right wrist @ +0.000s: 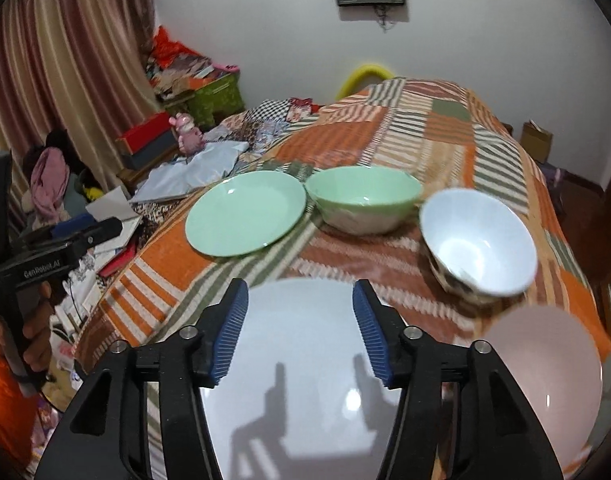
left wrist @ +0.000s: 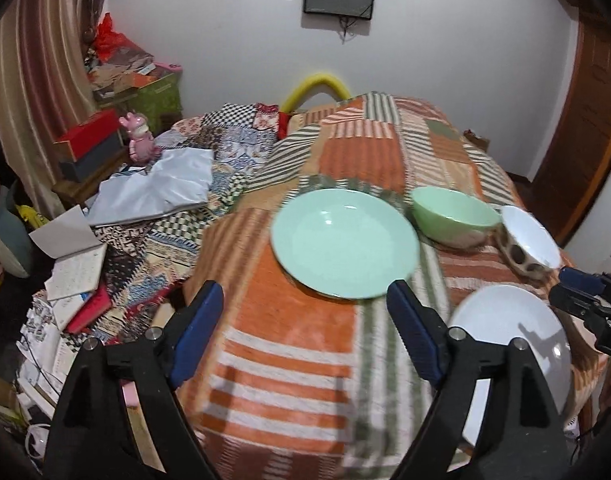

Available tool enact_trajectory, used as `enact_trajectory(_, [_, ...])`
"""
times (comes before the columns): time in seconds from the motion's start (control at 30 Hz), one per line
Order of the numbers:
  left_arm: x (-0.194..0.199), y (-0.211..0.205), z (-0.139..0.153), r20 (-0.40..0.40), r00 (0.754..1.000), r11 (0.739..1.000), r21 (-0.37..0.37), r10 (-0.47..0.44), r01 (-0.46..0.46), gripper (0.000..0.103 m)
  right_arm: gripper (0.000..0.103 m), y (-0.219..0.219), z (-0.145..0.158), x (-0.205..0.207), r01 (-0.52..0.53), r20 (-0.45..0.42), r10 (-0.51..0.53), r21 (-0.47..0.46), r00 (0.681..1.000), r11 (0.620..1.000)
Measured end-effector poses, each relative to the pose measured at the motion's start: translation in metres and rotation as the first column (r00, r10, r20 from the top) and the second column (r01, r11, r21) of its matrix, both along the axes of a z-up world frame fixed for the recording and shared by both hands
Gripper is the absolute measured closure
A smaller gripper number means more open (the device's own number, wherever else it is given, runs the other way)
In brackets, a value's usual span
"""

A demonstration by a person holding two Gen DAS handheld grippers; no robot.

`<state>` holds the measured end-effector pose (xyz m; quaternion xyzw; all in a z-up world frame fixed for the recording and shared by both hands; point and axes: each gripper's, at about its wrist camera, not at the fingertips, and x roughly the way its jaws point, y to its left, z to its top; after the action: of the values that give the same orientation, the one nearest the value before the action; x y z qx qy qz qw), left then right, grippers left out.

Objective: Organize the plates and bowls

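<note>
Pink plate [right wrist: 545,380] shows only in right wrist view, at far right edge; left view misses it. Bed w/ orange-striped patchwork blanket [left wrist: 289,344] carries everything; striped curtain [left wrist: 29,92] at left, white wall behind. L to R: left hand-held gripper [left wrist: 305,300] spread wide, empty, just short of round mint-green plate [left wrist: 345,244]; mint-green bowl [left wrist: 453,216] beside it; white bowl w/ brown dots [left wrist: 529,240]. Right hand-held gripper [right wrist: 301,304] spread, empty, over glossy white plate [right wrist: 305,360].
</note>
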<state>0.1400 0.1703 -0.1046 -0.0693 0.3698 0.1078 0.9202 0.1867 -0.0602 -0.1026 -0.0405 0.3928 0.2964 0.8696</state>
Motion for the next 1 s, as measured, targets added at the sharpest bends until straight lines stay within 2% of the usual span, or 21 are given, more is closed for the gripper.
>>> enact_trajectory(0.2, [0.029, 0.032, -0.018, -0.056, 0.998, 0.999, -0.049, 0.017, -0.02, 0.019, 0.048, 0.033, -0.013, 0.024, -0.061, -0.056, 0.058, -0.058, 0.997, 0.996])
enact_trajectory(0.4, [0.063, 0.045, -0.038, -0.09, 0.996, 0.999, -0.039, 0.0, -0.004, 0.019, 0.048, 0.057, -0.029, 0.054, -0.094, -0.11, 0.082, -0.114, 0.991, 0.989])
enact_trajectory(0.57, [0.094, 0.049, -0.053, -0.095, 0.995, 0.999, -0.001, -0.033, 0.033, 0.019, 0.048, 0.078, -0.047, 0.081, -0.112, -0.177, 0.088, -0.126, 0.98, 0.986])
enact_trajectory(0.67, [0.109, 0.054, -0.065, -0.123, 0.991, 0.998, -0.011, -0.055, 0.054, 0.035, 0.048, 0.087, -0.055, 0.09, -0.118, -0.195, 0.088, -0.149, 0.977, 0.982])
enact_trajectory(0.73, [0.12, 0.057, -0.074, -0.15, 0.986, 0.997, -0.027, -0.07, 0.067, 0.05, 0.048, 0.092, -0.062, 0.095, -0.133, -0.225, 0.095, -0.156, 0.97, 0.979])
enact_trajectory(0.77, [0.124, 0.058, -0.078, -0.16, 0.984, 0.997, -0.034, -0.072, 0.068, 0.053, 0.049, 0.094, -0.065, 0.097, -0.137, -0.24, 0.097, -0.155, 0.966, 0.978])
enact_trajectory(0.83, [0.132, 0.061, -0.086, -0.178, 0.98, 0.995, -0.058, -0.085, 0.076, 0.063, 0.055, 0.098, -0.07, 0.1, -0.139, -0.254, 0.093, -0.168, 0.963, 0.976])
enact_trajectory(0.93, [0.142, 0.067, -0.099, -0.204, 0.974, 0.992, -0.102, -0.096, 0.076, 0.076, 0.06, 0.101, -0.077, 0.106, -0.142, -0.276, 0.089, -0.18, 0.957, 0.973])
enact_trajectory(1.0, [0.146, 0.069, -0.106, -0.216, 0.971, 0.989, -0.125, -0.105, 0.079, 0.079, 0.061, 0.101, -0.08, 0.109, -0.138, -0.285, 0.084, -0.174, 0.955, 0.975])
